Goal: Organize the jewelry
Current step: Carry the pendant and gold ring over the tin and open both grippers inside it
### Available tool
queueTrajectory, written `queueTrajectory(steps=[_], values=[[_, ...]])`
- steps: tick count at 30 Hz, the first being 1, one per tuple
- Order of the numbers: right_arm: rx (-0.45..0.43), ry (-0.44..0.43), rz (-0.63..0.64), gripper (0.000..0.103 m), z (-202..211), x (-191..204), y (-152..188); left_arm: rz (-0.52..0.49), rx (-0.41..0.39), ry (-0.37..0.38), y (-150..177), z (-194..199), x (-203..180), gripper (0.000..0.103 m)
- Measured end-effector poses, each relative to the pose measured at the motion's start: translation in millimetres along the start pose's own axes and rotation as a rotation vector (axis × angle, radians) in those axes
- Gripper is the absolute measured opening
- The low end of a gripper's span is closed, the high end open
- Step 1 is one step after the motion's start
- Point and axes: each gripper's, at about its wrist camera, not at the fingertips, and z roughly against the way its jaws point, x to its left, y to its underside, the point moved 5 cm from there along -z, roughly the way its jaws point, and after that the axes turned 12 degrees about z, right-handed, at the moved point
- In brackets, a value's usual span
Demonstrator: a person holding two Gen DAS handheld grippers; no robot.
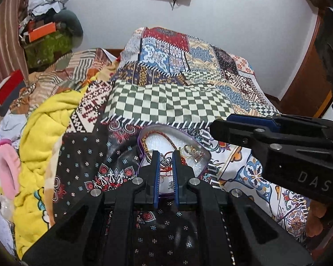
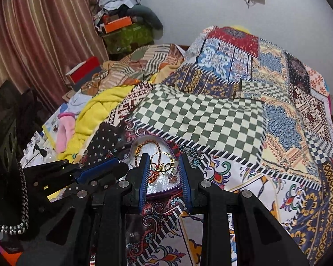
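In the left wrist view, the left tongs (image 1: pixel 166 155) point over a purple-rimmed tray (image 1: pixel 142 141) that lies on the patchwork bedspread (image 1: pixel 166 102) of a bed. Their two blue-lined fingers (image 1: pixel 155 173) stand a narrow gap apart, and a silver trinket (image 1: pixel 165 160) with a strand of red thread (image 1: pixel 164 170) shows in that gap; whether the fingers actually pinch it cannot be told. A red beaded necklace (image 1: pixel 157 136) curves along the tray's far side, just beyond the fingertips. A gold ring and a small silver charm (image 1: pixel 192 151) lie in the tray just to the right of the right finger. The right tongs (image 1: pixel 219 125) reach in from the right, higher up and past the tray's right edge, apart from the jewelry; seen side-on, their opening cannot be judged here. A yellow blanket (image 1: pixel 40 133) is bunched well to the left.

In the right wrist view, the right tongs (image 2: pixel 164 158) hang over the same tray (image 2: pixel 166 194) with fingers spread wide and nothing between the pads. A large gold ring (image 2: pixel 161 158) and smaller ornaments (image 2: pixel 172 177) lie in the tray directly between the two fingers, not touched by either. The beaded necklace (image 2: pixel 144 145) sits beyond the left finger. The left tongs (image 2: pixel 119 165) come in from the left, their tip near the tray's left rim.
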Motion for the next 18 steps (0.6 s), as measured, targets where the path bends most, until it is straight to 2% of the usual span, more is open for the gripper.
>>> queueTrajectory(steps=[4,13,15,18], values=[[0.018,-0.018,-0.004,0.024,-9,0,1,0.023,0.031,0.024,2,-8,5,0.009],[0.058,-0.080,-0.017,0.027,-12,1,0,0.053,0.034,0.021,-2,-7,11,0.009],[0.049,-0.086,-0.024,0.031,-8,2,-1,0.054,0.028,0.018,-5,-2,11,0.009],[0.019,-0.066,-0.025,0.031,5,1,-5,0.055,0.000,0.016,-11,11,9,0.012]])
